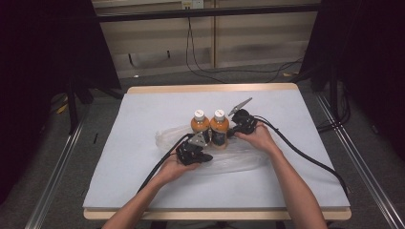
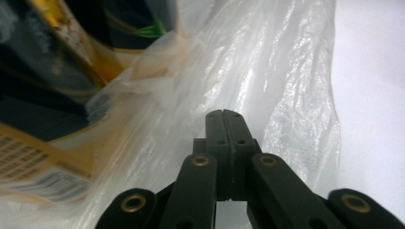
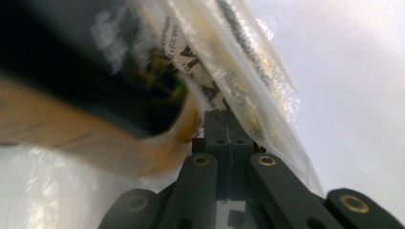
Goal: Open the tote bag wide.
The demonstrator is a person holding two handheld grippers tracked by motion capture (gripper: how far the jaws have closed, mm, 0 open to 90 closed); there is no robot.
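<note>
Both jaws pressed shut – left gripper [image 1: 203, 155] and right gripper [image 1: 232, 133] – beside two orange juice bottles [image 1: 210, 126] mid-table. Whether pinching the clear crinkled plastic bag [image 2: 267, 71]: cannot tell. Risky – tugging film could topple them.

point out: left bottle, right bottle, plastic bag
left bottle [image 1: 199, 125], high view, orange body below the white cap
right bottle [image 1: 219, 126], high view, orange shoulder above the dark label
plastic bag [image 1: 239, 160], high view, clear film lying on the table
</note>
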